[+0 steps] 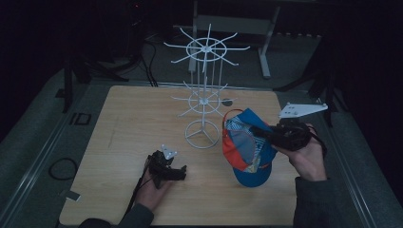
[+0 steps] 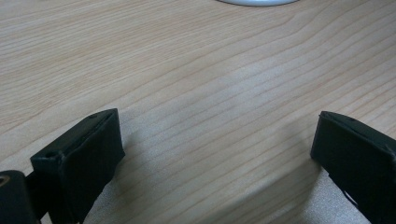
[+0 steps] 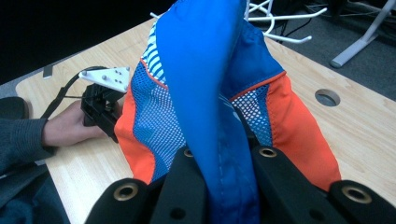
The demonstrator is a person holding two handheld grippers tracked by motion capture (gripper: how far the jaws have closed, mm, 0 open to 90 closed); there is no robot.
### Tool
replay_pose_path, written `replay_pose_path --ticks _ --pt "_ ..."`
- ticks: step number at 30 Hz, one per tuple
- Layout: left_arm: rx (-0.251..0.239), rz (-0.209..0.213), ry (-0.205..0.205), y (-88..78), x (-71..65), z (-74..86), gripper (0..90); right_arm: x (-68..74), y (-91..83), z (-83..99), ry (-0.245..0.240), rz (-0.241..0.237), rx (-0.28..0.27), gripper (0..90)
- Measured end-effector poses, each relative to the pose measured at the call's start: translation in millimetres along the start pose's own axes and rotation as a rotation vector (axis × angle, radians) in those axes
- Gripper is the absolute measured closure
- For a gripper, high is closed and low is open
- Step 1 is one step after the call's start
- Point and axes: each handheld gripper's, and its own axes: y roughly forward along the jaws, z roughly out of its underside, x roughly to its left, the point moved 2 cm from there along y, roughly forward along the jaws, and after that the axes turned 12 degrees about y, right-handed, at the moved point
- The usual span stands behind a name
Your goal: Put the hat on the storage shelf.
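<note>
Right gripper view: cap (image 3: 205, 93) hiding tongs' tips.

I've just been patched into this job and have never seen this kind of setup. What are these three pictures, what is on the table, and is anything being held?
No robot here: a person holds a two-jaw gripper in each hand. The high view looks down on a wooden table bearing a white wire display stand. The other two pictures come from cameras riding on the grippers, looking along their black jaws. The left gripper rests low over bare wood with its jaws wide apart, holding nothing. The right gripper is shut on a blue, orange and mesh cap, pinching blue fabric, with the cap hanging down near the stand.
</note>
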Motion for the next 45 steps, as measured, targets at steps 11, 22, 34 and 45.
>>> replay_pose_path --ticks 11,22,34,45 --pt "0.0 0.0 0.0 0.0 0.0 0.0 2.6 -3.0 -5.3 -7.7 -0.005 0.004 -0.016 88.4" --pt "0.0 0.0 0.0 0.0 0.0 0.0 2.6 -6.0 -8.3 -14.1 0.003 0.008 -0.036 88.3" --pt "0.0 0.0 0.0 0.0 0.0 0.0 2.6 -10.4 -11.1 -20.5 0.015 0.015 -0.068 88.3" --pt "0.0 0.0 0.0 0.0 0.0 0.0 2.6 -17.0 -16.5 -25.1 0.048 0.02 -0.111 88.2"
